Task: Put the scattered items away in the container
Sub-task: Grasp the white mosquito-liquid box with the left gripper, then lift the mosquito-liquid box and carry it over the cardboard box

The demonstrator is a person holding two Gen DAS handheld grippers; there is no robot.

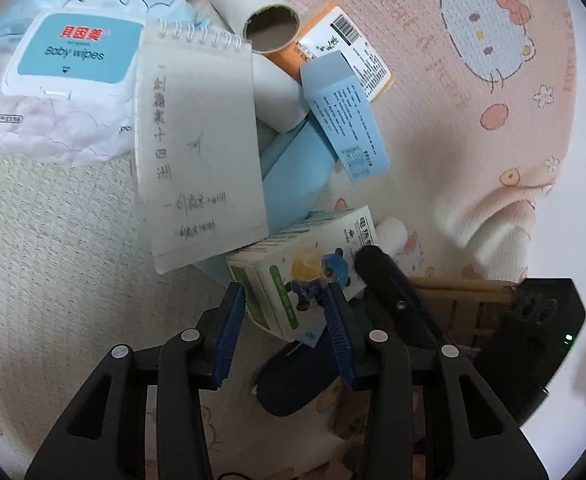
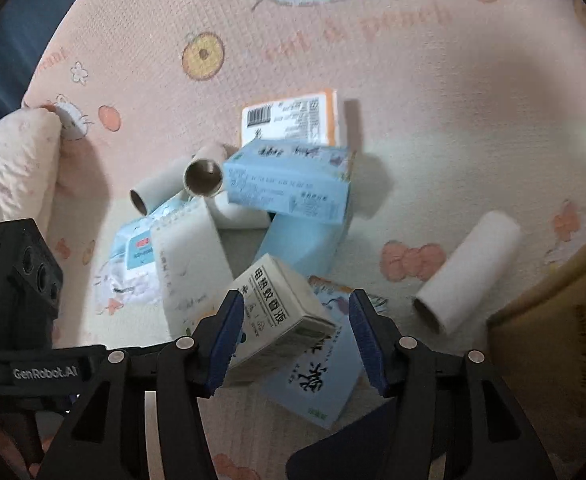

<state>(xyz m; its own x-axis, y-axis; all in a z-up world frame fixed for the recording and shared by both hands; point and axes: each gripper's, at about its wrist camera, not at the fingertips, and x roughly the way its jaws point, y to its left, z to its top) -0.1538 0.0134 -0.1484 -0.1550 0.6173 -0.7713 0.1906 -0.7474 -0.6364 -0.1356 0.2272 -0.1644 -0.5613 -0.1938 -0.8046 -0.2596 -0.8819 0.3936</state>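
Item: white and green carton (image 1: 293, 276), lying at the near edge of the pile on the pink mat (image 1: 433, 80), tipped against a blue box (image 2: 313, 380) beneath it

Handling: we judge it light, stiff thin card, easily dented, smooth enough to slip; best taken across its two narrow flat sides, near the middle

Axis: in the right wrist view its long axis runs diagonally, printed face up, one end toward the notepad (image 1: 201, 152)

Left gripper (image 1: 285, 316): jaws spread, straddling the carton, pads at its sides; we cannot tell whether they press

Right gripper (image 2: 293, 336): jaws spread over the same carton, right pad clearly off it

Nearby: cardboard tubes (image 2: 469, 272), wipes pack (image 1: 65, 64); brown container (image 2: 565, 340) at right, well apart
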